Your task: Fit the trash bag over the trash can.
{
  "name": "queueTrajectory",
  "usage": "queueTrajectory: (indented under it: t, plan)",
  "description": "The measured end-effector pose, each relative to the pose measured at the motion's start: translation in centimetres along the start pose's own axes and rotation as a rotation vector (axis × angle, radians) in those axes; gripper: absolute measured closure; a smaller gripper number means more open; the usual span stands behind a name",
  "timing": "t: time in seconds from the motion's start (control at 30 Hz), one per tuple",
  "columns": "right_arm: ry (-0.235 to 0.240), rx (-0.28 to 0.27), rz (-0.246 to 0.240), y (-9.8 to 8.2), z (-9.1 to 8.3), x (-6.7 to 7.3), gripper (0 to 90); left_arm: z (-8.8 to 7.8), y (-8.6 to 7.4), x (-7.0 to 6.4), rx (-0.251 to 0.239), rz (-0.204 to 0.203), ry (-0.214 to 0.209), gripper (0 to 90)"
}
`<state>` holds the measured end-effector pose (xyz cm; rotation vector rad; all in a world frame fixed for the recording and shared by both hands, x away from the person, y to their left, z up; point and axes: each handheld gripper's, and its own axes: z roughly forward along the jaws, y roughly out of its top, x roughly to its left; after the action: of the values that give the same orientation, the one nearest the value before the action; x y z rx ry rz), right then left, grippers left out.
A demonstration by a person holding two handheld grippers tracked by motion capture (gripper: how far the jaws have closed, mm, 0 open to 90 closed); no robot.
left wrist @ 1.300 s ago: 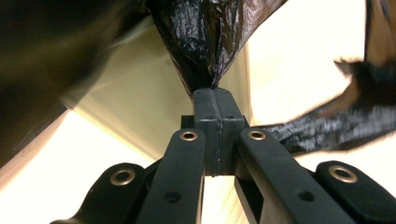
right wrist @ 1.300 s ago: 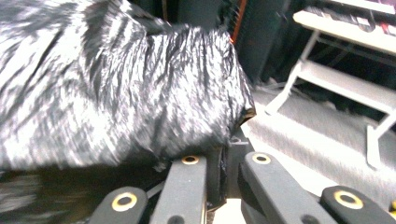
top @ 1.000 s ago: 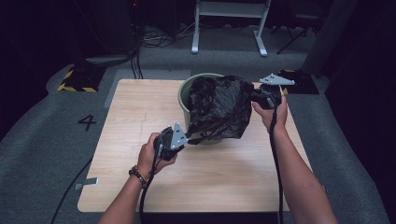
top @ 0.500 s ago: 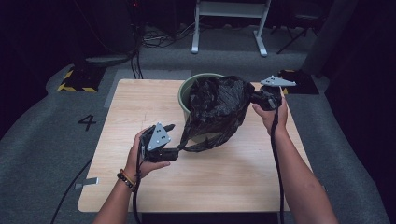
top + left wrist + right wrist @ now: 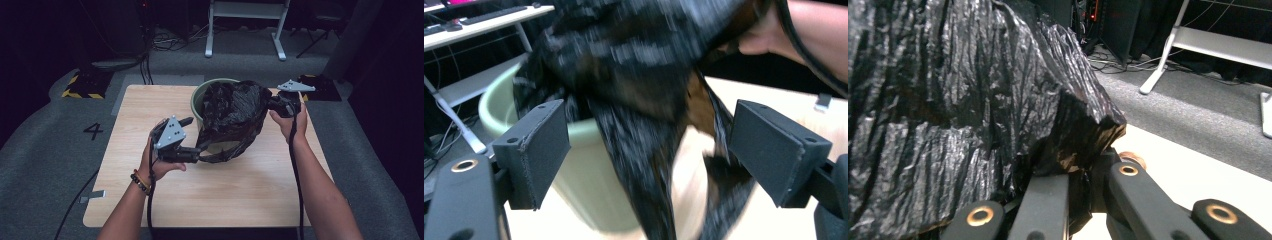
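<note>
black bag (image 5: 634,100) motion-blurred (left gripper view), green bin (image 5: 210,92) mostly hidden behind bag

a pale wooden worktop (image 5: 150,107) stands on grey carpet (image 5: 45,150) marked with a number 4 (image 5: 93,131). the room behind is dark, with a white metal frame (image 5: 247,22), tangled cables (image 5: 170,40) and yellow-black striped blocks (image 5: 82,86).

Bag (image 5: 234,117) drapes bin (image 5: 201,98) on table (image 5: 145,105).
</note>
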<state>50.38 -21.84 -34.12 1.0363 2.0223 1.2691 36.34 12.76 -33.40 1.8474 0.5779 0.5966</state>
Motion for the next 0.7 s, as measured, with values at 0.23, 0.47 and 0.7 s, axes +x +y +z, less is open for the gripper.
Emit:
queueTrajectory:
  t: [0.23, 0.47, 0.7]
  plan:
    - [-0.004, -0.002, -0.007, 0.2, 0.1, 0.1, 88.4, 1.8, 2.3, 2.0, -0.003, -0.041, 0.02, 30.2]
    - [0.004, -0.008, -0.012, 0.3, 0.2, 0.2, 88.1, 2.9, 3.0, 3.3, 0.003, -0.016, 0.059, 60.2]
    - [0.006, -0.016, -0.015, 0.3, 0.3, 0.0, 83.8, 3.7, 3.0, 5.2, 0.011, -0.01, 0.083, 89.6]
